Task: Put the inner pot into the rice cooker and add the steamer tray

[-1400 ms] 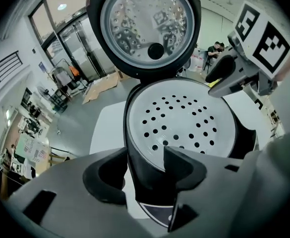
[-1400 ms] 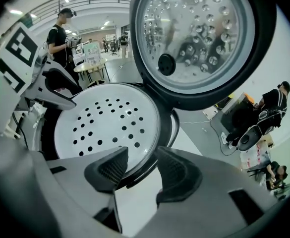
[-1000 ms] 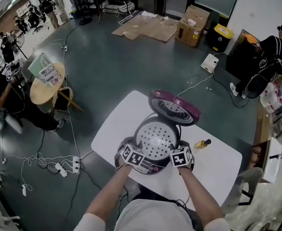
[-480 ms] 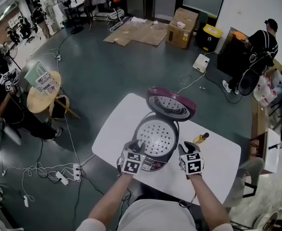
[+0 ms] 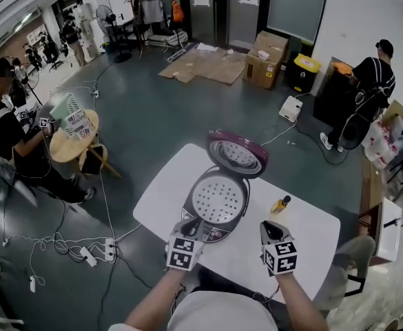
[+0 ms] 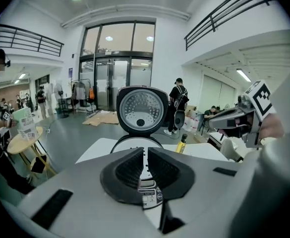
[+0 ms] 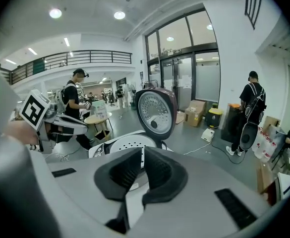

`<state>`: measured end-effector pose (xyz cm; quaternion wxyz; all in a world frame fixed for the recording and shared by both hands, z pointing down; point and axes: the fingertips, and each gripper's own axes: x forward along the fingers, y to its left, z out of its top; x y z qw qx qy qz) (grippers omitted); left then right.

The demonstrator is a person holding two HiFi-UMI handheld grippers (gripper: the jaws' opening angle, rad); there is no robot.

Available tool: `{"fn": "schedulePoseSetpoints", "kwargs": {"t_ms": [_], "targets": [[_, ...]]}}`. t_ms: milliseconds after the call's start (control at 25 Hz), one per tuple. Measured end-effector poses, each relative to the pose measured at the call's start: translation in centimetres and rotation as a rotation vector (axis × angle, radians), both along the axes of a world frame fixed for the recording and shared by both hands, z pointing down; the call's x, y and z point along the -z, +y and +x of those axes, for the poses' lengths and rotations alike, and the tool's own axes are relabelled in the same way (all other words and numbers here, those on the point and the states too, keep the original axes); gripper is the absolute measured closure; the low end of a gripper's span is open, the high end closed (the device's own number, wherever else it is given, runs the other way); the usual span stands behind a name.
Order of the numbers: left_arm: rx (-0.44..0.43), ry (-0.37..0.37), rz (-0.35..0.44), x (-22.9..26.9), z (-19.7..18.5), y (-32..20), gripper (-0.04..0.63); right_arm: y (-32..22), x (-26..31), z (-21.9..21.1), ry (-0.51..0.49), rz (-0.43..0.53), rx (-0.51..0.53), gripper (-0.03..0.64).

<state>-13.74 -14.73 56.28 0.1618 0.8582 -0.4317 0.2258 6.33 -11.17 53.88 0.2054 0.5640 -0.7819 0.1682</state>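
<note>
The rice cooker [image 5: 202,230] stands on the white table [image 5: 311,234] with its purple lid [image 5: 238,154] tipped up. The white perforated steamer tray [image 5: 218,198] lies in its mouth; the inner pot is hidden beneath it. My left gripper [image 5: 191,228] hovers at the cooker's near left, clear of it. My right gripper [image 5: 269,227] hovers to the cooker's near right. Both pairs of jaws are closing, with only a slit left and nothing between them. The left gripper view shows the lid [image 6: 140,109] beyond the pads [image 6: 130,170]. The right gripper view shows the tray [image 7: 130,144].
A small yellow bottle [image 5: 280,203] stands on the table right of the cooker. A cable runs from the cooker off the far edge to a box [image 5: 291,108] on the floor. People stand and sit around the hall, away from the table.
Both grippers let go at the cooker's rim, drew back toward me and rose. Their jaws went from wide to nearly together. The steamer tray stayed in the cooker.
</note>
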Motion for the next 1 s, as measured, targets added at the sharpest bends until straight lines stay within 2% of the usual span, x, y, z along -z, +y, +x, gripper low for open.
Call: {"fn": "schedulePoseSetpoints", "kwargs": {"t_ms": [280,520,1000], "targets": [[0.068,0.089,0.04,2.6,0.9,6.5,0.58,5.6,2.8,0.7,-0.067,0.064,0.073,0.604],[0.082,0.174,0.016,3.3,1.2,10.1,0.581,8.0,3.9,0.8,-0.091,0.107,0.138,0.604],[0.045,0.186,0.081,6.3,-1.3,13.2,0.581,10.7,6.7,-0.3,-0.11,0.169,0.15,0.604]]}}
